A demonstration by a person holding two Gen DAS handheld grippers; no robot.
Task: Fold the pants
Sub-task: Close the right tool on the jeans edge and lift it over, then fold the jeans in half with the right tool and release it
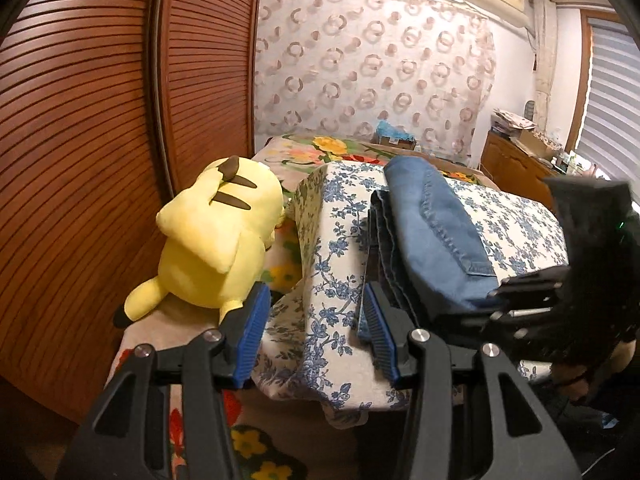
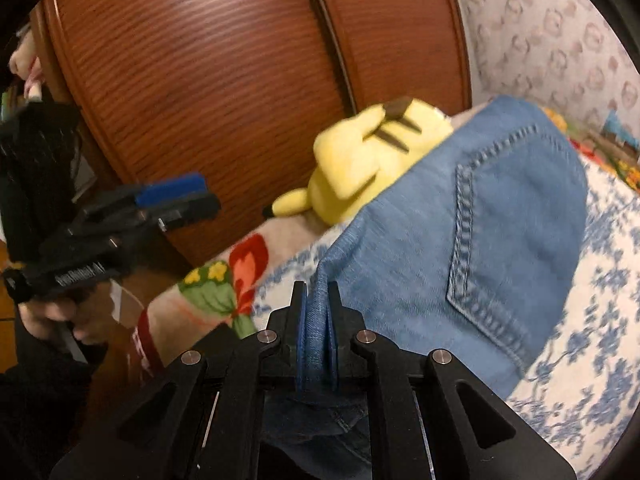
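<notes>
The blue denim pants (image 1: 432,236) lie folded in a thick stack on a white cloth with blue flowers (image 1: 332,280). My left gripper (image 1: 316,324) is open and empty, its blue pads either side of the cloth's near corner, the right pad beside the pants' near edge. My right gripper (image 2: 316,332) is shut on a fold of the pants (image 2: 500,232), whose back pocket faces up. The right gripper also shows in the left wrist view (image 1: 532,308) at the pants' near right corner. The left gripper shows in the right wrist view (image 2: 176,196) at far left, open.
A yellow plush toy (image 1: 216,240) lies left of the cloth on a floral blanket (image 1: 320,148). Brown slatted wardrobe doors (image 1: 100,140) stand close on the left. A wooden cabinet (image 1: 516,160) with clutter stands at the far right, by a window blind.
</notes>
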